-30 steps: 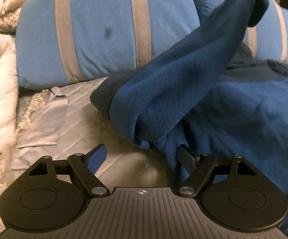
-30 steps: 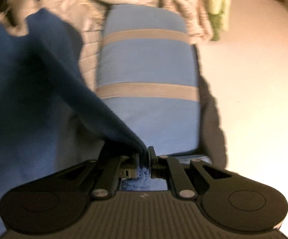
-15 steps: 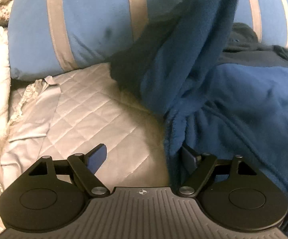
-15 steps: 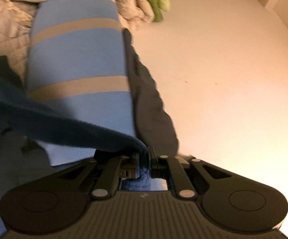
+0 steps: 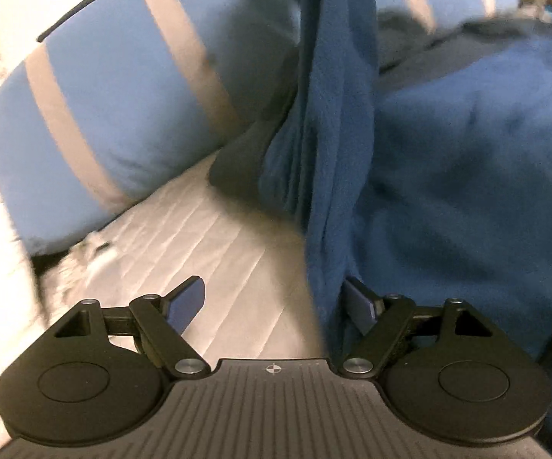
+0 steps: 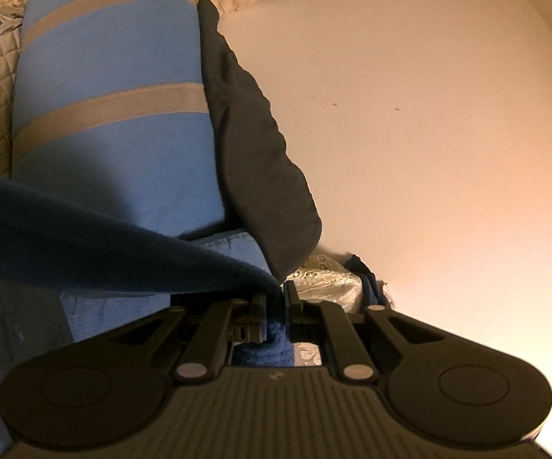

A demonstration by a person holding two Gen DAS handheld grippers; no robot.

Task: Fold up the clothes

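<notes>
One fleece garment point(image 5: 467, 160), one striped pillow point(image 5: 123, 107), two tools.

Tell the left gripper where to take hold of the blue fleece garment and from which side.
Grip the hanging strip of the blue fleece garment low down, near the bedcover. The right gripper is shut on the garment's far end and holds it up, so the strip hangs taut and narrow. The left gripper is open; the strip's edge lies by its right finger. Probably shift it right, then close.

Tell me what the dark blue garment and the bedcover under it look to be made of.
Dark blue garment: probably fleece, matte, with a fuzzy nap. Bedcover: quilted fabric with a faint sheen, perhaps satin-like; stitched lines cross it, though blur leaves the weave unclear.
</notes>
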